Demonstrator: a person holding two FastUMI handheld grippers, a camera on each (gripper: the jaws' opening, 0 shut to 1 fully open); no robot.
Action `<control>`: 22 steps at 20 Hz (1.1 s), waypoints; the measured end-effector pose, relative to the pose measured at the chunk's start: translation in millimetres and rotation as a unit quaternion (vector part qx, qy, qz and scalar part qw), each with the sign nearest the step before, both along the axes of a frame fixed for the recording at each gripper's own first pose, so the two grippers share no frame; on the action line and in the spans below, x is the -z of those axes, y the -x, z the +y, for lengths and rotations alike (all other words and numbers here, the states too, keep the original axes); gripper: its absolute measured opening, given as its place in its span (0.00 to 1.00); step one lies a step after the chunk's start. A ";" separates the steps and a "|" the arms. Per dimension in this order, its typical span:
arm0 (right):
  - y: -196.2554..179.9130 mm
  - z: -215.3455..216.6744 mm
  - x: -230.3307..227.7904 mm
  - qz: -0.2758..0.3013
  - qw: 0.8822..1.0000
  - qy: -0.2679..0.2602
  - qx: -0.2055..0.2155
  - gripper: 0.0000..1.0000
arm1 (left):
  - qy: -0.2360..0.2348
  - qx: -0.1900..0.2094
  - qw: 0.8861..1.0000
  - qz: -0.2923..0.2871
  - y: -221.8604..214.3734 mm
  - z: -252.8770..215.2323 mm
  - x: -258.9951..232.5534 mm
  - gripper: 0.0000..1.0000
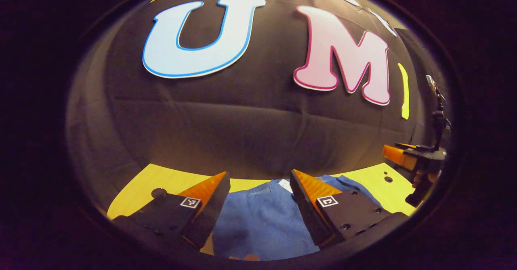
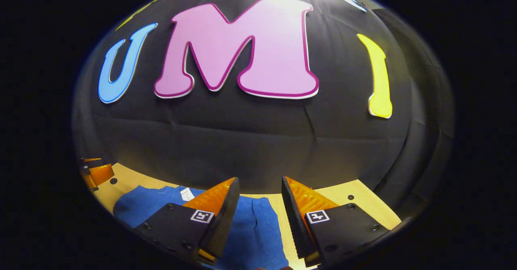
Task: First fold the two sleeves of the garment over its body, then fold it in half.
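Both grippers hang level above the yellow table [image 1: 161, 177], fingers spread and gripping nothing. Beneath and between the left gripper [image 1: 260, 189] fingers lies the blue knit garment [image 1: 258, 221], its near part cut off. The right gripper [image 2: 260, 193] hovers over the garment's edge. Sleeves are hard to make out.

The garment [image 1: 258, 221] is blue cloth with a fine ribbed knit, soft and matt, and a small white label [image 1: 285, 185] is sewn at its far edge. It lies on a table [image 1: 161, 179] of pale, smooth wood with a dull sheen. The left gripper [image 1: 258, 189] has fingers [image 1: 311, 187] faced with ridged orange plastic, slightly glossy, on matt black plastic bodies. The right gripper [image 2: 258, 191] is finished the same. The booth wall [image 2: 258, 140] is matt black cloth, lightly creased.
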State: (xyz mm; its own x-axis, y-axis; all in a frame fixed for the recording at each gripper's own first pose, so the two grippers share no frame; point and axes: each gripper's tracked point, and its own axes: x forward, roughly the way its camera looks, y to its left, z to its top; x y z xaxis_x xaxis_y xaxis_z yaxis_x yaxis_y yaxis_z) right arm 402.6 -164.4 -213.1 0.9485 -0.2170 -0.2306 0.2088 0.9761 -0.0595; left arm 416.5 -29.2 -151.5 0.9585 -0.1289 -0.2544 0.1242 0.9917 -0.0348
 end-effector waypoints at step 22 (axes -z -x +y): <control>368.4 122.2 -160.7 -0.072 0.989 0.037 -0.121 0.67 | 0.022 -0.025 0.993 -0.113 424.8 -31.0 -88.8 0.83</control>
State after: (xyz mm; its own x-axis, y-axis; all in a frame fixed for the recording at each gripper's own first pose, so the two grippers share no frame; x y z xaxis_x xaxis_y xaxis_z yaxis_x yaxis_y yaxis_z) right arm 34.2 -42.2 -52.5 0.9966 0.0092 -0.0817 -0.0189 0.9927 -0.1188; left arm -8.2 -60.2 -62.7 0.9958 -0.0870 -0.0278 0.0853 0.9948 -0.0549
